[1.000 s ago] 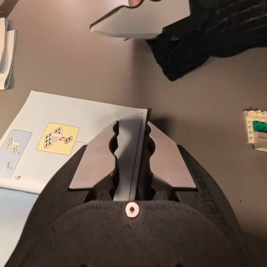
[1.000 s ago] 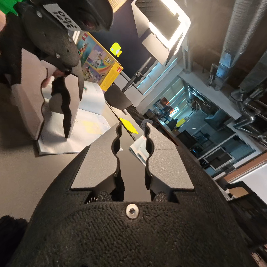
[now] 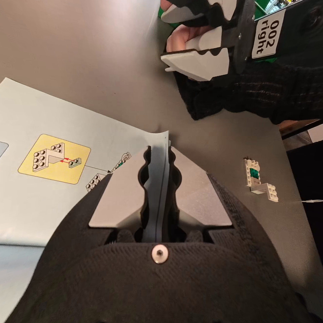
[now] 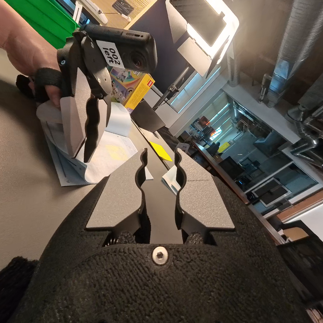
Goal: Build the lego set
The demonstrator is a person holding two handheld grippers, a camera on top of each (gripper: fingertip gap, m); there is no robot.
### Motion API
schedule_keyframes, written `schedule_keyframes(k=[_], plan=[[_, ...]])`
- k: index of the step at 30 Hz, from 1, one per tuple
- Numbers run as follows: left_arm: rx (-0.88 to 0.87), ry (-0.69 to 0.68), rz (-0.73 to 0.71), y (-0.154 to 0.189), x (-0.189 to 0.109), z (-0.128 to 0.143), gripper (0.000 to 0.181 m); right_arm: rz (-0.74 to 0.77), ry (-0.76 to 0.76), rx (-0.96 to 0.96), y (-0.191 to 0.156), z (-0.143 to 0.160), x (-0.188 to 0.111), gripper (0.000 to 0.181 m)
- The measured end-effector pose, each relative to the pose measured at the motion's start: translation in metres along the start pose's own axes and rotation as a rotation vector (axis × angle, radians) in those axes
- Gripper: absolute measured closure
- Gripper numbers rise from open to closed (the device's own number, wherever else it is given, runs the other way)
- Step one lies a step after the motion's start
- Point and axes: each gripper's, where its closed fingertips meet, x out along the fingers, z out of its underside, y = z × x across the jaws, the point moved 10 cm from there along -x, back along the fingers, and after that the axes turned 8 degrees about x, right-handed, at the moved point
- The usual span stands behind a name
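Between the fingers of my left gripper [image 3: 159, 148] sits the lifted corner of the instruction booklet [image 3: 70, 125], pinched; thin, floppy paper, best held near the corner. To its right on the desk [image 3: 87, 52] lies the small white-and-green lego build [image 3: 253, 173], light and brittle, best gripped across its flat sides. My right gripper [image 4: 160, 152] hangs open, empty.

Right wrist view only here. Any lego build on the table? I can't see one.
Observer: Yes. A small white-and-green build lies on the table, to the right of the left gripper.
Operator: Is the left gripper holding anything?
Observer: A booklet page edge runs between its fingers, lifted and curled.
Operator: What's on the open page?
Observer: A yellow step box with a brick diagram.
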Motion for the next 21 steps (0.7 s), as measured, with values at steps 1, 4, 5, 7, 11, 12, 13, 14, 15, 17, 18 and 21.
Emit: schedule_keyframes(k=[1, 4, 5, 7, 11, 12, 13, 14, 15, 17, 18, 21], plan=[[0.001, 0.000, 0.000, 0.0001, 0.0000, 0.0001, 0.163, 0.000, 0.000, 0.001, 0.0001, 0.0000, -0.0001, 0.152], [-0.001, 0.002, 0.006, 0.0000, -0.0002, 0.0001, 0.162, 0.000, -0.001, 0.003, 0.0002, 0.0001, 0.0001, 0.152], [-0.003, 0.003, 0.010, 0.0000, -0.0002, 0.0001, 0.161, -0.001, -0.001, 0.002, 0.0002, 0.0001, 0.0001, 0.152], [-0.010, 0.006, 0.016, -0.0006, -0.0004, 0.0001, 0.161, -0.001, -0.001, 0.001, 0.0001, 0.0001, 0.0002, 0.152], [-0.035, 0.018, 0.032, -0.0020, -0.0010, 0.0003, 0.160, -0.002, -0.001, 0.002, 0.0001, 0.0002, 0.0003, 0.152], [-0.037, 0.019, 0.034, -0.0022, -0.0011, 0.0003, 0.160, -0.002, -0.002, 0.002, 0.0001, 0.0003, 0.0004, 0.152], [-0.038, 0.019, 0.035, -0.0023, -0.0011, 0.0003, 0.160, -0.003, -0.002, 0.002, 0.0001, 0.0003, 0.0004, 0.152], [-0.038, 0.019, 0.035, -0.0023, -0.0010, 0.0004, 0.160, -0.003, -0.002, 0.001, 0.0000, 0.0003, 0.0004, 0.152], [-0.038, 0.020, 0.036, -0.0023, -0.0011, 0.0004, 0.159, -0.004, -0.002, 0.001, 0.0000, 0.0003, 0.0005, 0.152], [-0.044, 0.023, 0.039, -0.0026, -0.0013, 0.0005, 0.159, -0.004, -0.002, 0.001, -0.0001, 0.0003, 0.0006, 0.152], [-0.052, 0.027, 0.043, -0.0030, -0.0014, 0.0005, 0.158, -0.005, -0.002, 0.000, -0.0001, 0.0004, 0.0006, 0.152], [-0.075, 0.038, 0.056, -0.0044, -0.0020, 0.0008, 0.157, -0.008, -0.005, -0.001, -0.0004, 0.0004, 0.0008, 0.152]])
